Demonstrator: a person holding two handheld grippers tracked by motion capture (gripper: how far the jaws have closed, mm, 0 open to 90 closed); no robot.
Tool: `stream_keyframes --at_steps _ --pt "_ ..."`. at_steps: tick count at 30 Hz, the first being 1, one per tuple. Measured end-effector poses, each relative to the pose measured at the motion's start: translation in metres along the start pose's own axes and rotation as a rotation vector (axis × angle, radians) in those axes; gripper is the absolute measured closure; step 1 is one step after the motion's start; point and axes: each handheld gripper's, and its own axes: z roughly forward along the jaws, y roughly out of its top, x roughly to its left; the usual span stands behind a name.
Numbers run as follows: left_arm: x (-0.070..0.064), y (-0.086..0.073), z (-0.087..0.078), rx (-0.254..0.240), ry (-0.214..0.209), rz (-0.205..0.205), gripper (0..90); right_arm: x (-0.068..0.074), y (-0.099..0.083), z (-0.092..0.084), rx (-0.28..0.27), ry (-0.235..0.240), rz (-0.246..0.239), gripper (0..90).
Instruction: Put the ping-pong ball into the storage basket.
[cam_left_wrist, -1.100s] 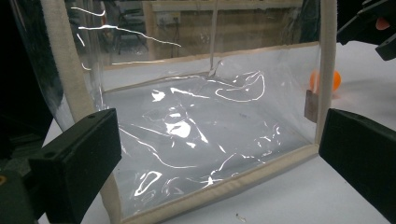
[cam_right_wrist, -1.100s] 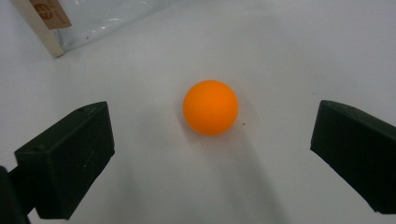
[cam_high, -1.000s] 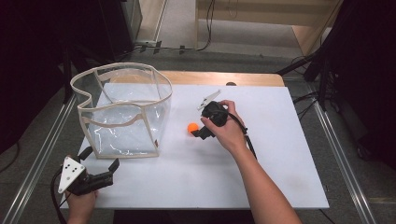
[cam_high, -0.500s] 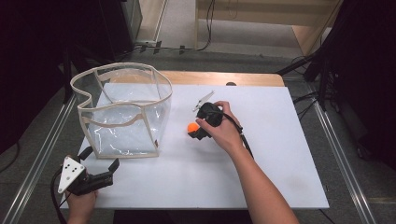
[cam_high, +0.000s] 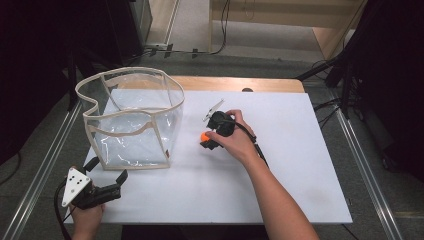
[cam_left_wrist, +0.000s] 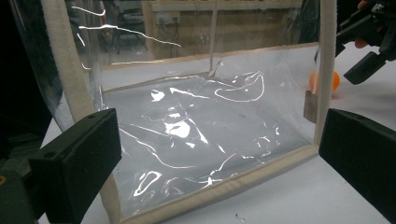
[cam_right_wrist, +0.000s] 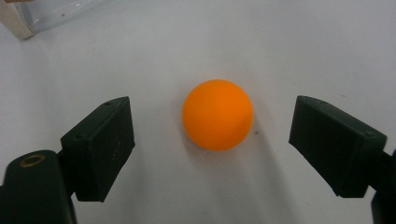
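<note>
Mid-table, right gripper (cam_right_wrist: 210, 135) spread wide around orange ball (cam_right_wrist: 217, 121); left gripper (cam_left_wrist: 219, 158) likewise parted.

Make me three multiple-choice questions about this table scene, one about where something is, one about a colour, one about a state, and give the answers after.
1. Where is the ball?
A. inside the clear bag
B. on the white table between the right gripper's jaws
C. on the floor

2. What colour is the ball?
A. orange
B. green
C. blue

3. How is the right gripper?
A. shut on the ball
B. open, jaws clear of the ball
C. shut on the bag's rim

Answers: 1 B, the right gripper view shows it resting on the table with a jaw on each side, outside the clear bag. 2 A, it is plainly orange. 3 B, there is a gap on both sides of the ball.
</note>
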Motion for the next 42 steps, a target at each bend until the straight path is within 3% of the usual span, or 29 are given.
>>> stream_keyframes --at_steps 10,18,24,42 --pt "0.0 0.0 0.0 0.0 -0.001 0.0 0.0 0.0 0.003 0.007 0.029 0.031 0.008 13.2" --pt "0.0 0.0 0.0 0.0 -0.002 0.0 0.0 -0.001 0.006 0.013 0.053 0.015 0.002 28.6" --pt "0.0 0.0 0.0 -0.001 -0.001 0.0 0.0 0.0 0.007 0.017 0.084 0.004 0.004 31.1" --pt "0.001 0.0 0.0 0.0 -0.007 0.001 0.0 -0.003 0.009 0.024 0.094 0.003 0.04 43.9"
